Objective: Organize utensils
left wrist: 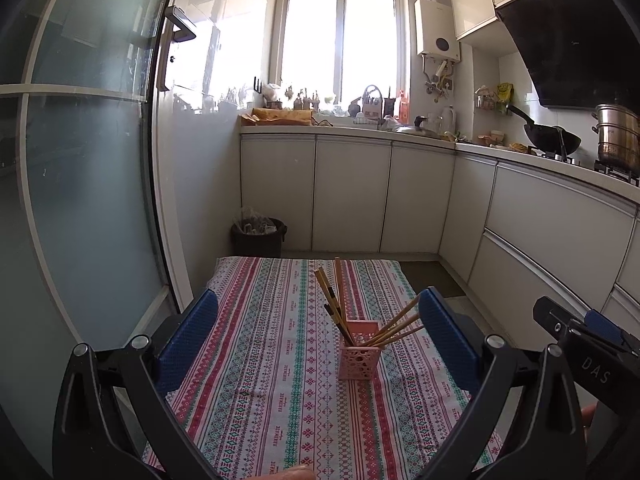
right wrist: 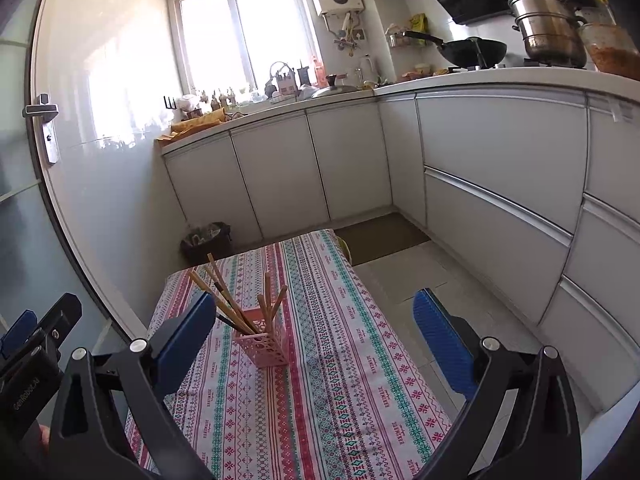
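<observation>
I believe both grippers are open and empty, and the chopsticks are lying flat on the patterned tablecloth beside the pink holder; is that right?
Not quite. The chopsticks are not lying flat on the tablecloth; they stand leaning inside the pink holder, as both wrist views show. The rest holds: the left gripper and right gripper are both open and empty.

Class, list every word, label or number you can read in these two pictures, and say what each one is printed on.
"DAS": on the right gripper's black body, cut off at the edge.
"GenRobot.AI": on the left gripper's black body.
"HANDMADE": repeated along the tablecloth's stripes.
Water heater badge: too small to read.
Packets and bottles on the counter: too blurred to read.
</observation>
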